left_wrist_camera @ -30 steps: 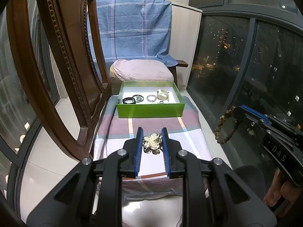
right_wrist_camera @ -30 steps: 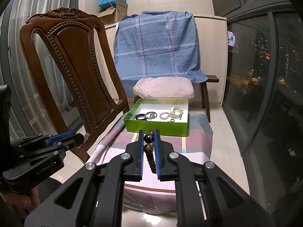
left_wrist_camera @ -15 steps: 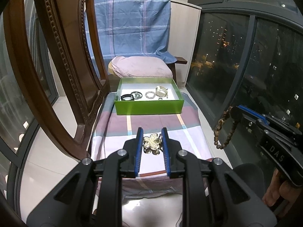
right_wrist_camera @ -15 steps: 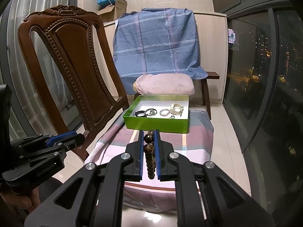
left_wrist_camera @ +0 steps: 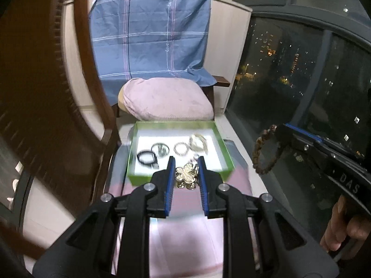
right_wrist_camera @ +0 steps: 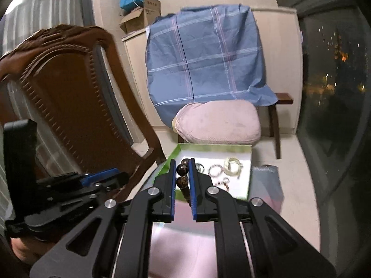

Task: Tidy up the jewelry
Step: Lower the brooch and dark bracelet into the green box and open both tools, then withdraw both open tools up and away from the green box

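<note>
Left wrist view: green box [left_wrist_camera: 226, 155] now far closer than second ago. Left hand-held gripper [left_wrist_camera: 186, 165] clamps gold flower brooch [left_wrist_camera: 186, 176] at box's near wall. Right hand-held gripper [right_wrist_camera: 181, 167] pinches dark bead bracelet [right_wrist_camera: 182, 169], probably above box's near corner. Both pieces ready to drop in.

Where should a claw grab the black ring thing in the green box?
Probably from straight above, pinching one side of the black ring across its thin band. It lies flat on the white floor of the green box, at the left end, so there is no upright part to squeeze. Come in clear of the silver ring that lies close beside it.
</note>
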`<state>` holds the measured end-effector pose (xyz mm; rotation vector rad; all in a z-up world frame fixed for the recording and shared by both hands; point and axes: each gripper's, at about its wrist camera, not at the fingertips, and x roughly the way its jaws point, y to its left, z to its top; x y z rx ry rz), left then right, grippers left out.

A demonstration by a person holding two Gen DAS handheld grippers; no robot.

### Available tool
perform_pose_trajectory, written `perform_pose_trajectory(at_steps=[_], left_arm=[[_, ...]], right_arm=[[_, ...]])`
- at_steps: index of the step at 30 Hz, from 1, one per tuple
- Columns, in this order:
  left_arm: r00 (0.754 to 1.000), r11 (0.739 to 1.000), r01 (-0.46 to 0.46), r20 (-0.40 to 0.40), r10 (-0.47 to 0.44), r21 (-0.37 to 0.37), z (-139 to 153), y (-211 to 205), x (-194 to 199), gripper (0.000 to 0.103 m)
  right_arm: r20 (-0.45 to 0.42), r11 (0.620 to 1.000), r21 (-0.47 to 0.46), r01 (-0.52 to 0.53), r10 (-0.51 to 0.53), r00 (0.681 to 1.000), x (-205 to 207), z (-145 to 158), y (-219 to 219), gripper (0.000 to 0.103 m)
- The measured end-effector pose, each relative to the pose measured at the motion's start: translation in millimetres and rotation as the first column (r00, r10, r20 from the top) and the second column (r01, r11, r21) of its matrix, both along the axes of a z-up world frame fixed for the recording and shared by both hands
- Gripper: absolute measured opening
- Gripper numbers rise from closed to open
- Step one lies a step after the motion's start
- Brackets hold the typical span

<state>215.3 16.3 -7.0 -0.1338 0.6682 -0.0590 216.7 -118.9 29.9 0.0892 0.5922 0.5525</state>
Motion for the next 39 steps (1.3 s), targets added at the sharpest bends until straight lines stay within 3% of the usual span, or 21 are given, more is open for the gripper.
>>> perform_pose_trajectory(at_steps=[4, 8, 12, 17, 18, 20, 22, 25, 28, 33, 36, 39], left_arm=[[0.997, 1.000, -0.010, -0.076, 0.011, 0.006, -25.2, 7.4, 78.8, 0.019], [0.986, 1.000, -0.021, -0.162, 0.024, 0.019, -68.3, 9.1, 140.6, 0.020], [0.969, 0.999, -0.021, -0.244, 0.027, 0.029, -115.2, 6.4, 178.2, 0.020], [0.951, 0.999, -0.032, -0.307, 0.042, 0.036, -158.7, 8.4, 198.7, 0.020], [0.948, 0.999, -0.040, -0.315, 0.047, 0.031, -165.1, 10.5, 201.2, 0.020], [0.949, 0.999, -0.042, -0.312, 0.051, 0.033, -168.0, 12.1, 202.4, 0.031], [0.954, 0.999, -0.038, -0.297, 0.048, 0.039, -160.4, 13.4, 196.1, 0.059], [0.978, 0.997, -0.042, -0.200, 0.055, 0.071, -125.9, 15.4, 168.9, 0.080], [0.992, 0.995, -0.059, -0.103, 0.067, 0.078, -85.5, 24.2, 127.3, 0.094], [0.994, 0.992, -0.111, 0.021, 0.110, 0.065, -29.3, 40.1, 25.7, 0.099], [0.992, 0.991, -0.120, 0.048, 0.117, 0.061, -14.7, 38.8, -27.7, 0.099], [0.993, 0.993, -0.110, 0.035, 0.109, 0.032, -9.0, 35.0, -76.6, 0.099]], right_arm=[[-0.058, 0.999, -0.040, 0.031, -0.034, 0.998, 69.2, -29.8, 14.4, 0.011], [-0.151, 0.992, -0.104, 0.077, -0.092, 0.984, 126.7, -84.2, 22.7, 0.011], [-0.225, 0.979, -0.169, 0.117, -0.154, 0.962, 163.9, -143.8, 26.6, 0.011], [-0.258, 0.960, -0.244, 0.136, -0.200, 0.945, 185.5, -183.2, 30.0, 0.011], [-0.252, 0.954, -0.262, 0.148, -0.216, 0.943, 188.0, -187.5, 30.1, 0.013], [-0.236, 0.947, -0.272, 0.172, -0.239, 0.942, 190.1, -189.1, 30.4, 0.035], [-0.223, 0.943, -0.270, 0.195, -0.258, 0.940, 187.8, -185.9, 28.1, 0.055], [-0.180, 0.940, -0.246, 0.235, -0.283, 0.942, 169.6, -162.5, 20.8, 0.072], [-0.121, 0.940, -0.216, 0.263, -0.293, 0.948, 140.2, -129.7, 11.5, 0.089], [-0.003, 0.934, -0.178, 0.308, -0.314, 0.950, 63.1, -67.3, -9.5, 0.100], [0.040, 0.930, -0.169, 0.328, -0.326, 0.945, 11.7, -40.2, -21.1, 0.100], [0.023, 0.933, -0.184, 0.310, -0.311, 0.950, -34.1, -26.0, -27.4, 0.100]])
